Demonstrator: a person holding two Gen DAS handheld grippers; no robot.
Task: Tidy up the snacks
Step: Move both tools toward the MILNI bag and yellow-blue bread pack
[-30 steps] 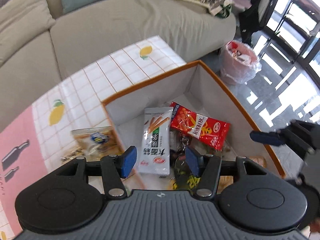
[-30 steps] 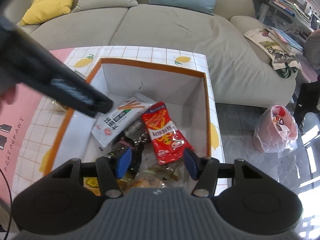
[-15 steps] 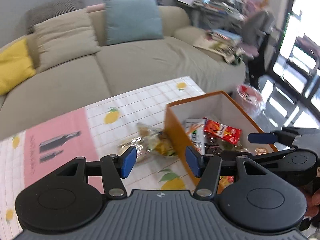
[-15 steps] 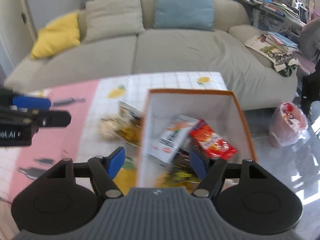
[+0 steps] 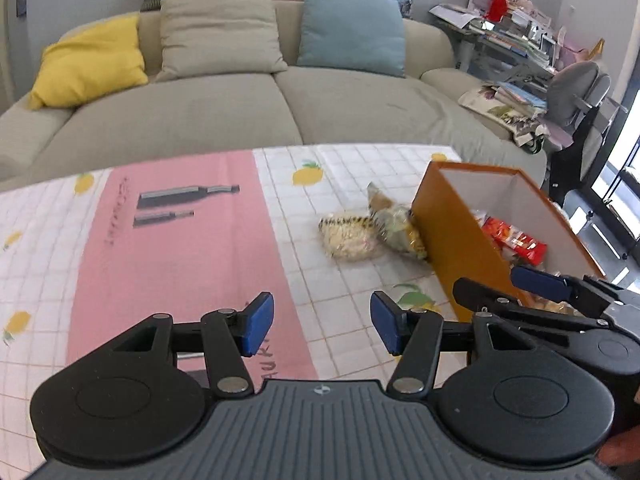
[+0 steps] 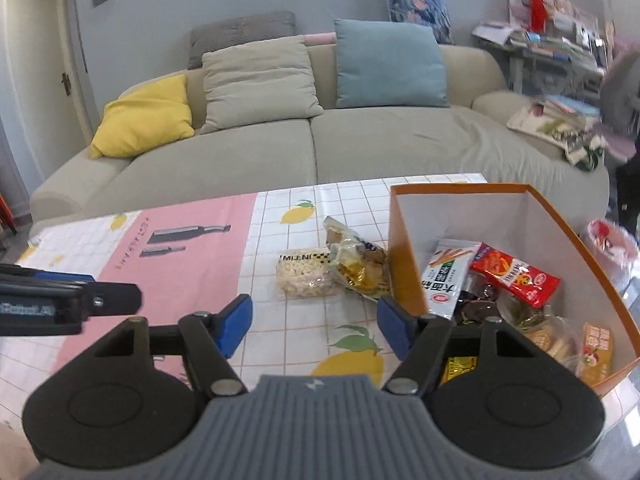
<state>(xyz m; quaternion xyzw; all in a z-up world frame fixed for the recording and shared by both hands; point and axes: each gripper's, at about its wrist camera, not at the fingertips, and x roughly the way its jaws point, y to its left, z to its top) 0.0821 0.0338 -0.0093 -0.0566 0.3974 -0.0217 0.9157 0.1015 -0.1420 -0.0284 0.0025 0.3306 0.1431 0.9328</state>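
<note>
Both tongs were poking down into the orange box (image 6: 404, 240) a second ago, and now they've pulled back and swung left over the bench (image 5: 168, 248), so the box sits off to their right. Neither carried anything out. The left tongs (image 5: 322, 322) are released with nothing between the blue pads (image 5: 260, 320), and the gap is narrowing a little. The right tongs (image 6: 316, 326) are also empty-handed and closing somewhat, only tablecloth showing between them.

My guess is one snack just got dropped in and they're coming round for the leftovers. Ahead of the right tongs, just left of the box wall, two bags are still out: a clear pack of pale puffed bits (image 6: 300, 278) and a crinkly yellow bag (image 6: 358, 266) leaning against the box. Inside the box there's already a white stick-snack packet (image 6: 446, 276), a red packet (image 6: 514, 274) and some smaller stuff.

The bench has a cloth with a pink panel, bottle drawings and lemons on a white grid. Behind it is a beige sofa (image 6: 360, 140) with yellow, beige and teal cushions, and a cluttered desk (image 5: 516, 36) far right.
</note>
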